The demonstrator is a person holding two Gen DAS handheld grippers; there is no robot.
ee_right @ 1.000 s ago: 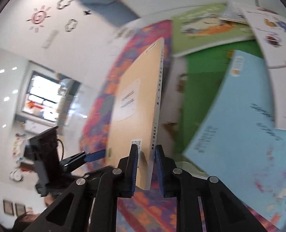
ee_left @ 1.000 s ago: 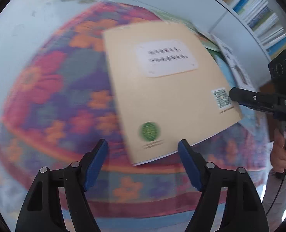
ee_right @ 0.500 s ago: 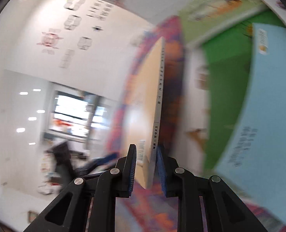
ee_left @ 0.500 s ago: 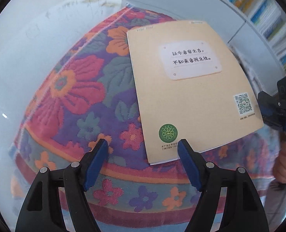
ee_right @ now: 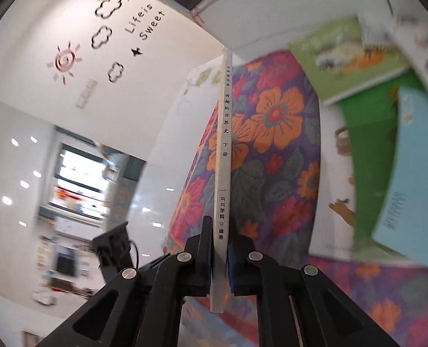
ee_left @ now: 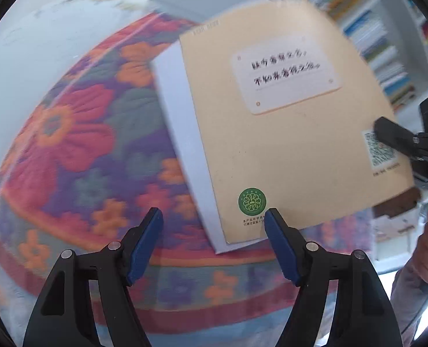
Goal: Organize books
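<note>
A tan paperback (ee_left: 286,150) with a white label and a green seal hangs tilted above the floral cloth (ee_left: 69,133). My right gripper (ee_right: 220,225) is shut on its lower spine (ee_right: 224,150), jaws closing tight; one finger (ee_left: 396,137) covers the QR code corner. My left gripper (ee_left: 214,214) is open just below the book's near corner. Its jaws are closing slightly. The corner sits between the blue pads (ee_left: 144,240) in the picture, but they do not touch it.
Several books lie on the cloth (ee_right: 274,156) to the right: a light green picture book (ee_right: 346,66), a dark green one (ee_right: 370,144) and a pale blue one (ee_right: 410,179). A white bookshelf (ee_left: 387,37) full of books stands behind. A person's hand (ee_left: 427,248) holds the right gripper.
The right gripper has risen with the tan book, whose cover now looms larger in the left view with its white page edge showing. The left gripper has barely moved.
</note>
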